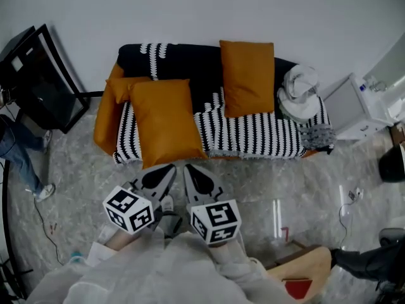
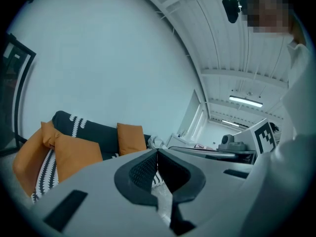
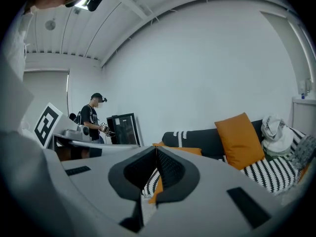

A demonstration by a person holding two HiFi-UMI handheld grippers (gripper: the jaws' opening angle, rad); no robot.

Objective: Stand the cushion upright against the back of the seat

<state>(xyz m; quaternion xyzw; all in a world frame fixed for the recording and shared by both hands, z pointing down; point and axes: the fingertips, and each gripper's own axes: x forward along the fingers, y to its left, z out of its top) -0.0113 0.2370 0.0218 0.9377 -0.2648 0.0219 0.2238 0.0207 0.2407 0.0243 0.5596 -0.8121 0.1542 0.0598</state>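
Observation:
A sofa (image 1: pixel 266 138) under a black-and-white striped cover stands against the wall. One large orange cushion (image 1: pixel 166 122) lies flat on its left seat and overhangs the front edge; it also shows in the left gripper view (image 2: pixel 76 154) and the right gripper view (image 3: pixel 185 150). A smaller orange cushion (image 1: pixel 126 87) sits behind it. Another orange cushion (image 1: pixel 247 78) (image 2: pixel 131 138) (image 3: pixel 242 139) stands upright against the back. My left gripper (image 1: pixel 166 170) (image 2: pixel 157 152) and right gripper (image 1: pixel 193 171) (image 3: pixel 156 149) hang side by side just short of the flat cushion, both shut and holding nothing.
A bundled white cloth (image 1: pixel 300 90) rests on the sofa's right end. A black framed cabinet (image 1: pixel 38 78) stands at the left, a white unit (image 1: pixel 354 106) at the right. A person's legs (image 1: pixel 19 151) are at the left, another's shoe (image 1: pixel 367 261) at the lower right.

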